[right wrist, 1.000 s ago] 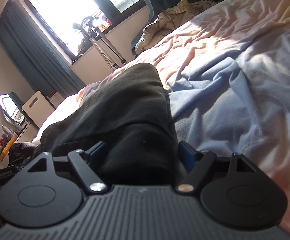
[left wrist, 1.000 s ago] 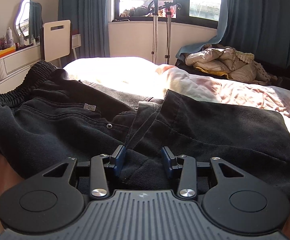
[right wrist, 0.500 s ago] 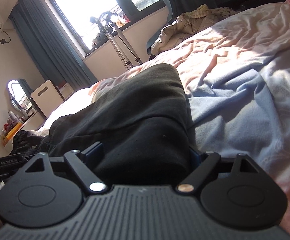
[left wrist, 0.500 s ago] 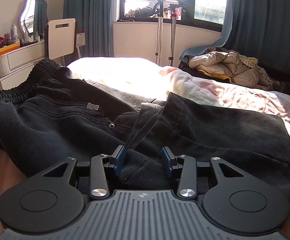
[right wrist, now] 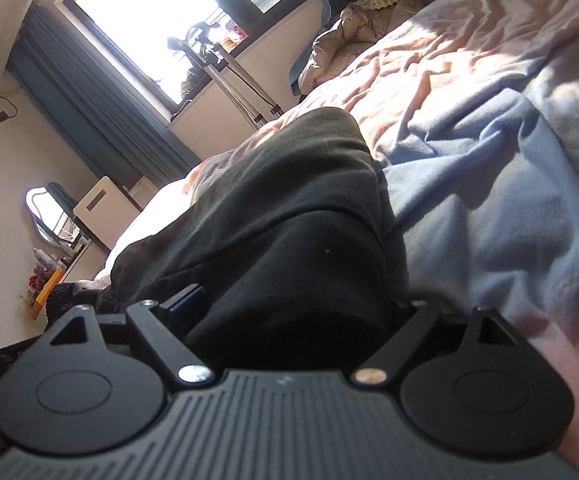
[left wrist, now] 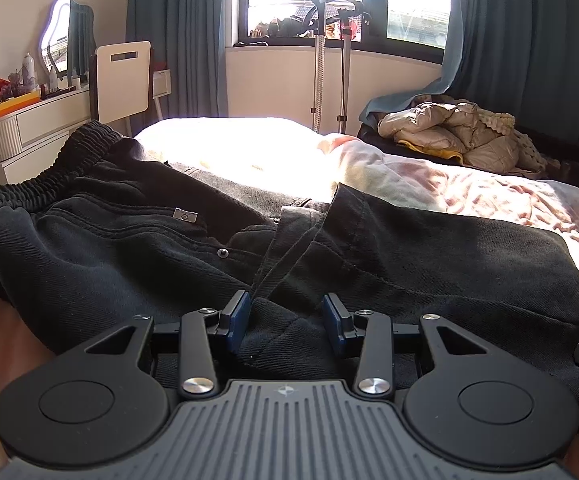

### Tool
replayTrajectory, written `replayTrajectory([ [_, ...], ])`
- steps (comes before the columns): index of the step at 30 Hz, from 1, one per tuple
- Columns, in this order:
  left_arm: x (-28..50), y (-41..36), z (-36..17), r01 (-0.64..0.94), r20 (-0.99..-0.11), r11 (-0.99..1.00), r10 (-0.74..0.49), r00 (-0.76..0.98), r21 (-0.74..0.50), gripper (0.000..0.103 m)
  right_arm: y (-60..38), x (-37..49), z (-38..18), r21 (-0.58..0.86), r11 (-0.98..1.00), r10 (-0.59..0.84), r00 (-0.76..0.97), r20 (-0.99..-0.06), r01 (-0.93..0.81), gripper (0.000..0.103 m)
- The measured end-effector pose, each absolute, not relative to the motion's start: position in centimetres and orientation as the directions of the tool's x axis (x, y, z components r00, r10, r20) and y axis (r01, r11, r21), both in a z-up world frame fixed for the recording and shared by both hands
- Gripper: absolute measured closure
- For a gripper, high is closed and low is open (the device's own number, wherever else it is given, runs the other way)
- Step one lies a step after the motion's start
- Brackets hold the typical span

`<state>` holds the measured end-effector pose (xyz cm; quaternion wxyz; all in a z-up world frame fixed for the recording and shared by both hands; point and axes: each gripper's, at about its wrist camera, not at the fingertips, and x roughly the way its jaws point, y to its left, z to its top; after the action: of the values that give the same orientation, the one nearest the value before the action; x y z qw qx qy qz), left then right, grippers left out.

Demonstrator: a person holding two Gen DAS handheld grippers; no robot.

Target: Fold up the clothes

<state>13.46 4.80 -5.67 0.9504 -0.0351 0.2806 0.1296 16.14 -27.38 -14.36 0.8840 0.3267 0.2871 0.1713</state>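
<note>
**Black trousers partly folded on the bed**

The left hand-held gripper (left wrist: 287, 322) is being held with its jaws parted around a bunched fold of the black trousers (left wrist: 129, 256); whether the cloth is actually being pinched cannot be told. The right hand-held gripper (right wrist: 301, 312) is being kept wide apart, with a thick layered end of the trousers (right wrist: 289, 216) lying between the fingers. One leg is seemingly laid across already, while the waistband (left wrist: 37, 176) is being left unfolded at the far left, so further folds are judged to remain. Open bed (left wrist: 249, 152) is being left beyond and to the right; the near bed edge sits just beside the grippers.
</note>
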Motion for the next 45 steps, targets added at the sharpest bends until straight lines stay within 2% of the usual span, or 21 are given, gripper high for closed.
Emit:
replayTrajectory([
  [8,13.5,4.7,-5.8,-0.268,-0.540,0.963,0.235,0.808,0.017,0.058,-27.1,16.4,-14.0,0.681,0.724,0.497,0.771,-0.399,-0.114,0.017],
  [12,13.5,4.7,-5.9,-0.269,-0.541,0.963,0.237,0.807,0.020,0.057,-26.9,16.2,-13.1,0.694,0.712,0.492,0.778,-0.390,-0.103,0.024],
  [18,13.6,4.5,-5.9,-0.266,-0.537,0.963,0.239,0.809,0.027,0.056,-26.6,16.2,-12.1,0.673,0.733,0.476,0.784,-0.398,-0.103,0.030],
  [20,13.6,4.4,-5.9,-0.263,-0.535,0.964,0.237,0.811,0.028,0.056,-26.7,16.1,-12.1,0.678,0.730,0.464,0.787,-0.406,-0.081,0.038],
  [22,13.4,4.3,-5.9,-0.249,-0.530,0.968,0.225,0.818,0.026,0.056,-26.8,16.1,-11.7,0.687,0.724,0.451,0.797,-0.402,-0.063,0.067],
  [25,13.0,4.3,-5.1,-0.246,-0.508,0.969,0.222,0.832,0.021,0.056,-26.7,15.6,-9.9,0.672,0.738,0.414,0.826,-0.383,-0.058,0.080],
  [27,12.7,4.3,-4.6,-0.245,-0.492,0.969,0.222,0.842,0.018,0.055,-27.4,15.2,-8.6,0.697,0.714,0.411,0.843,-0.349,-0.060,0.082],
  [30,12.3,4.2,-3.7,-0.245,-0.467,0.970,0.222,0.856,0.012,0.047,-29.0,14.5,-6.6,0.736,0.674,0.403,0.867,-0.293,-0.065,0.084],
  [36,11.8,3.7,-2.2,-0.234,-0.430,0.972,0.211,0.878,-0.003,0.047,-33.0,12.2,-2.9,0.758,0.648,0.313,0.934,-0.175,-0.075,0.084],
  [40,14.2,-1.3,-2.6,-0.086,-0.495,0.996,0.063,0.867,-0.023,0.047,-36.8,9.9,-0.2,0.729,0.679,0.203,0.976,-0.076,-0.084,0.084],
  [45,15.2,-12.1,-3.8,0.124,-0.501,0.992,-0.087,0.861,0.039,0.047,-41.7,7.3,2.3,0.683,0.727,0.063,0.997,0.032,-0.068,0.084],
])
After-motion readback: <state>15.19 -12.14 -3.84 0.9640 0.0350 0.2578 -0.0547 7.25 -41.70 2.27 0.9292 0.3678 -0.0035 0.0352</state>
